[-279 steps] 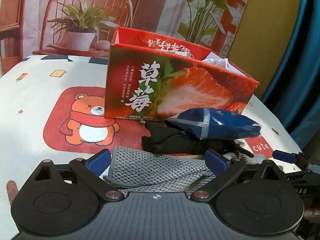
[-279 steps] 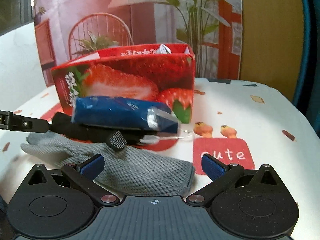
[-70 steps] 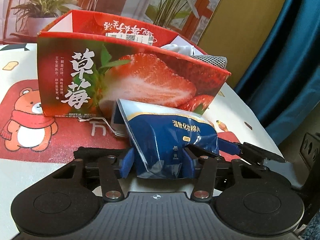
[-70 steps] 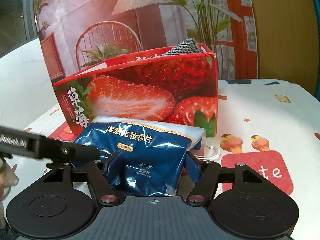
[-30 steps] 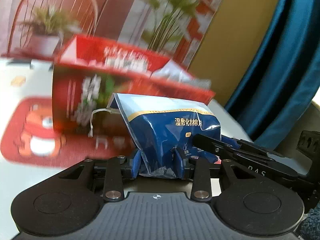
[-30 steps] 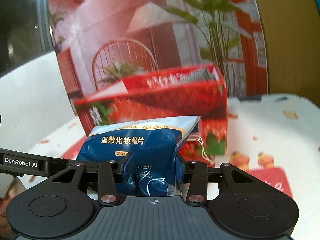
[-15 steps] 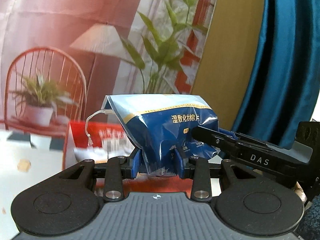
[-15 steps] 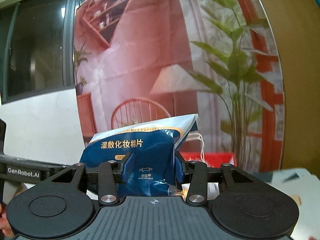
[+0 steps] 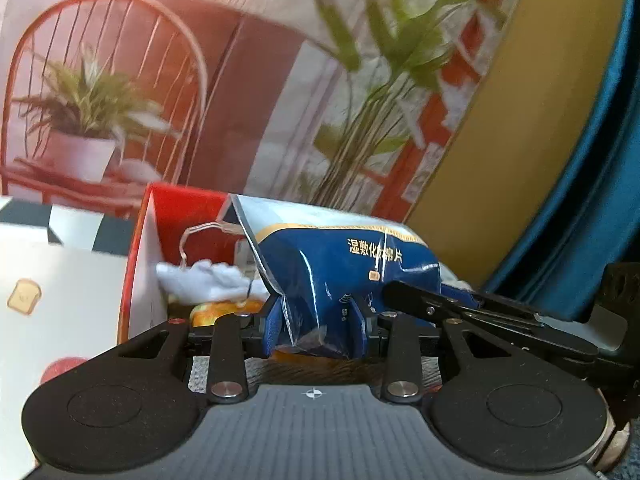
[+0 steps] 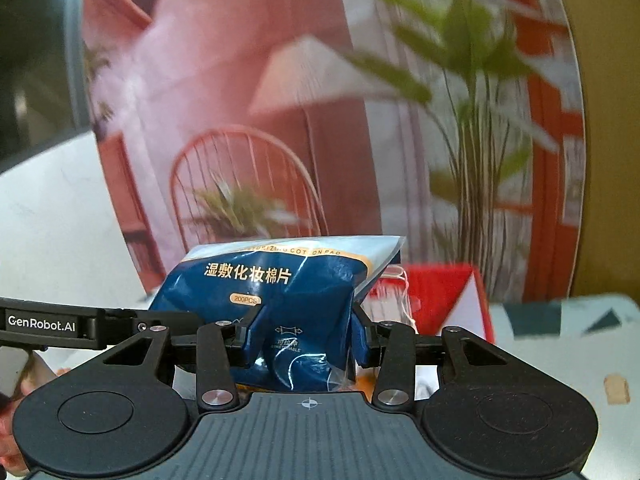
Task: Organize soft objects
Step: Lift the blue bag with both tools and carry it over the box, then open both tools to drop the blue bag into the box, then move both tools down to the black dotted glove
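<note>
Above the red box (image 9: 176, 216), both grippers' fingers (image 9: 272, 330) clamp the blue pack (image 9: 340, 276).

Backdrop print (image 10: 280, 92) behind both hand-held grippers: motion-blurred. Red box (image 9: 176, 216) beyond left hand-held gripper (image 9: 316, 326): front wall and most contents hidden behind blue pack (image 9: 340, 280). Orange item (image 9: 216, 312) under white cloth (image 9: 208, 284): too little visible to identify. Pack's lower edge hidden behind gripper body in both views.
</note>
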`<move>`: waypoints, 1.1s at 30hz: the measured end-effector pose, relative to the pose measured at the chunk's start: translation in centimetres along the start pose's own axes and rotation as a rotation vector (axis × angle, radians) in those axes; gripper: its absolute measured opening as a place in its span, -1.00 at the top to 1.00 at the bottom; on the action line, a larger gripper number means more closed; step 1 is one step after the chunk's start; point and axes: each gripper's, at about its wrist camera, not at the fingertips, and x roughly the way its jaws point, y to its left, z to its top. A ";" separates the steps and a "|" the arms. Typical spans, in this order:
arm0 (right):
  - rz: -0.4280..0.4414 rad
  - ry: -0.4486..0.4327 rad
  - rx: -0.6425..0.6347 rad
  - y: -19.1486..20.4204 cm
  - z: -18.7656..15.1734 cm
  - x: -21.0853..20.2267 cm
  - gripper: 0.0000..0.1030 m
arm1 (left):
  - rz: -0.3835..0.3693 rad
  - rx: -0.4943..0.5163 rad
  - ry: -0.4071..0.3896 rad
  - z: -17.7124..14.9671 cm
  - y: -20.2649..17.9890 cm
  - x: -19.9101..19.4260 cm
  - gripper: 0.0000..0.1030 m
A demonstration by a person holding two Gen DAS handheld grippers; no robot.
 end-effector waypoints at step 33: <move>-0.037 -0.085 -0.092 1.0 -12.3 -10.5 -0.72 | 0.155 0.082 -0.013 -12.5 -0.6 -6.9 -0.99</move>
